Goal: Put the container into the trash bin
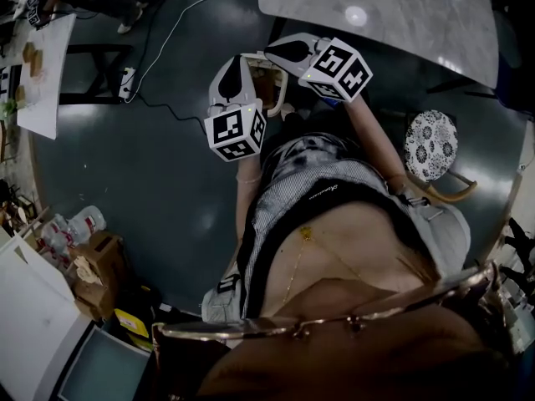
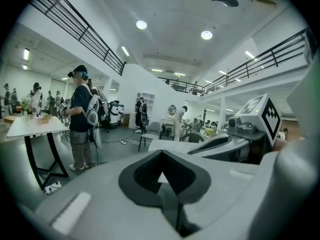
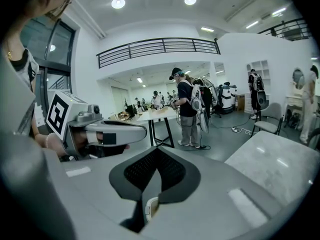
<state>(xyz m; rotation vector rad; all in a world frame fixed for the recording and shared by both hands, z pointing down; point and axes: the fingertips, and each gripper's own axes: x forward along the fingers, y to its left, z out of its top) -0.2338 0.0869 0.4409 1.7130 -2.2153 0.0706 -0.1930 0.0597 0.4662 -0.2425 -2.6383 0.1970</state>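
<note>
Both grippers are raised in front of the person's chest and point out into the room. In the head view my left gripper (image 1: 234, 63) and right gripper (image 1: 280, 53) sit close together beside a marble table (image 1: 418, 15). Seen from its own camera, my left gripper (image 2: 162, 176) has its pads meeting with nothing between them. The pads of my right gripper (image 3: 156, 176) are likewise pressed together and bare. A tan, white-framed thing (image 1: 266, 82) shows between the two grippers; I cannot tell what it is. No container or trash bin is identifiable.
A round patterned stool (image 1: 430, 144) stands right of the person. Cardboard boxes (image 1: 96, 270) and plastic bottles (image 1: 79, 222) crowd the floor at lower left. A cable (image 1: 167, 36) runs across the dark floor. A person with a backpack (image 3: 189, 106) stands by a white table (image 3: 150, 116).
</note>
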